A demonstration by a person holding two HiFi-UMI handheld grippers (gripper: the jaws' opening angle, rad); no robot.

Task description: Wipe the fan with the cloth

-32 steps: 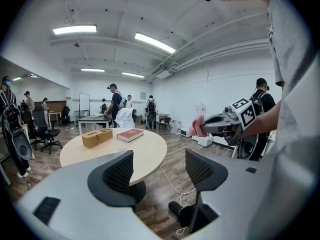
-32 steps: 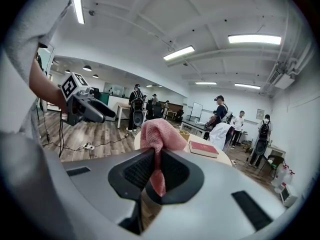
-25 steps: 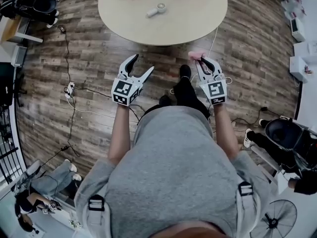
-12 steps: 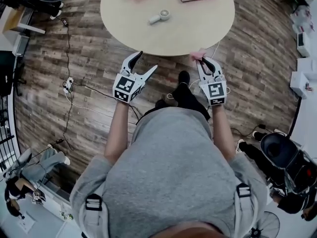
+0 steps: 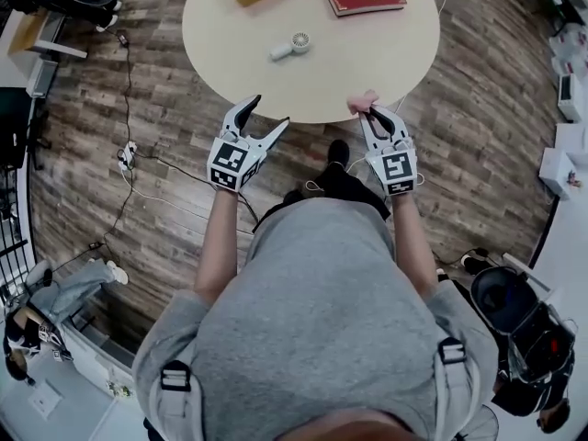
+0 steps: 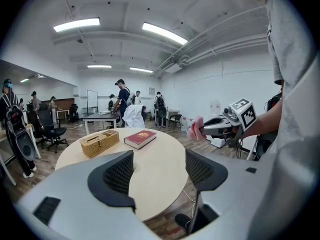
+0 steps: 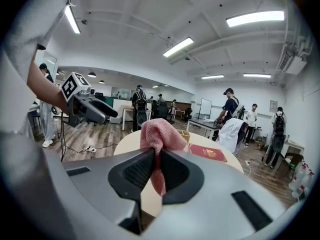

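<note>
While the right gripper (image 5: 372, 116) clamps the cloth (image 7: 159, 131) — partly hidden by its jaws — the left gripper (image 5: 267, 112) gapes empty.

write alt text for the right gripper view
The right gripper has its two grey fingers shut on a pink knitted cloth, which bunches above them and hangs down between them. Beyond lies a round beige table with a red hardcover book on it, in a large bright room with people standing at the back.

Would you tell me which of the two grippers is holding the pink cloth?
The right gripper, its jaws shut on the pink cloth; the left gripper stands open with nothing between its jaws.
</note>
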